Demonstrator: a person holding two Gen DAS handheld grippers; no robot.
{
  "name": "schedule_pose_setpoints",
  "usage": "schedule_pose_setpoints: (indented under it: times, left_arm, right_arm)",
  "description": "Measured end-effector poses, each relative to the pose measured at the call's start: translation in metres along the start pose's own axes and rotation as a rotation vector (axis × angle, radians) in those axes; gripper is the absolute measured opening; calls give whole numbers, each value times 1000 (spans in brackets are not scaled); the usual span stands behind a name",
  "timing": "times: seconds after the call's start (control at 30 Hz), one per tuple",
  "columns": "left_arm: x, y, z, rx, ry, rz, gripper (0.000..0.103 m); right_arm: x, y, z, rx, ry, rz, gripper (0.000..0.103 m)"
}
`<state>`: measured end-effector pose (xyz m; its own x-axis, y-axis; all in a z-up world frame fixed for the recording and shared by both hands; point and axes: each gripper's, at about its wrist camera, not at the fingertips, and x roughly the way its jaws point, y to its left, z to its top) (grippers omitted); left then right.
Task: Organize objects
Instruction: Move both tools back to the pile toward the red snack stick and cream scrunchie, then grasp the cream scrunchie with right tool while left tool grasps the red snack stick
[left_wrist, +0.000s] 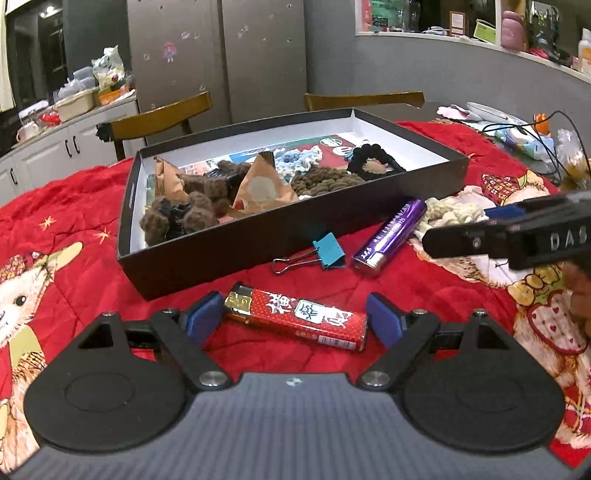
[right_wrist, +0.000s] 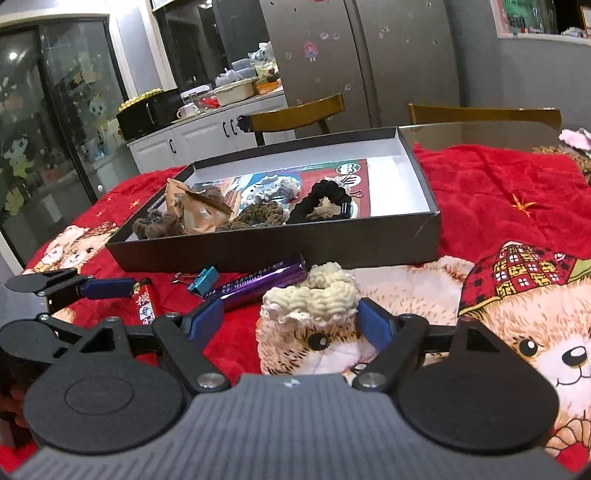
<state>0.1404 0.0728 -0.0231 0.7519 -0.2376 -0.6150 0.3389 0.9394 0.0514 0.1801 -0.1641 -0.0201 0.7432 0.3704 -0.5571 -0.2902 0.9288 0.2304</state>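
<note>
left wrist: left tool (left_wrist: 293, 319) spread wide, released, astride red lighter (left_wrist: 295, 320) lying crosswise just before black box (left_wrist: 229, 254) | right wrist: right tool (right_wrist: 290, 321) released, straddling cream scrunchie (right_wrist: 314, 295) before the box; purple lighter (right_wrist: 258, 286) beside it

We see a bright red quilted cloth (left_wrist: 74, 206) printed with cream and tan bears, one in a red checked cap, and small gold stars. The box (left_wrist: 236, 254) is black outside and white within. Inside it lie brown knitted scrunchies (left_wrist: 199, 214), a black scrunchie (left_wrist: 373, 164), a pale blue one (left_wrist: 295, 162) and tan paper packets (left_wrist: 258, 192). On the cloth we find a red lighter (left_wrist: 299, 317) with white dots and white characters, a glossy purple lighter (left_wrist: 391, 232), a teal binder clip (left_wrist: 328, 253) and a cream scrunchie (right_wrist: 314, 295). Our black grippers' pads (left_wrist: 203, 314) are dark blue.
</note>
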Motion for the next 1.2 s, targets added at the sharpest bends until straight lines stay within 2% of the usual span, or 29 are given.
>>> schedule_pose_setpoints:
  times: [0.07, 0.2, 0.3, 0.37, 0.47, 0.53, 0.7, 1.2]
  left_arm:
    - [1, 1, 0, -6, 1, -5, 87]
    - [2, 3, -1, -26, 1, -5, 87]
    - [2, 2, -1, -23, 0, -1, 87]
    - [2, 2, -1, -24, -1, -2, 87]
    - [2, 1, -1, -21, -5, 3, 86]
    - [1, 0, -1, -18, -8, 12, 86]
    - [0, 1, -2, -28, -13, 24, 86]
    - [-1, 3, -3, -41, -21, 51, 86]
  right_arm:
    - [0, 2, -1, -8, -7, -14, 87]
    - [2, 3, -2, -24, -14, -43, 79]
    - [4, 2, -1, -18, -10, -64, 63]
    - [3, 2, -1, -20, -13, -73, 60]
    - [3, 2, -1, -19, -15, -86, 48]
    - [3, 2, -1, -19, -16, -93, 33]
    - [3, 2, -1, -19, -14, -128, 13]
    - [-3, 0, -1, -7, -46, -147, 6]
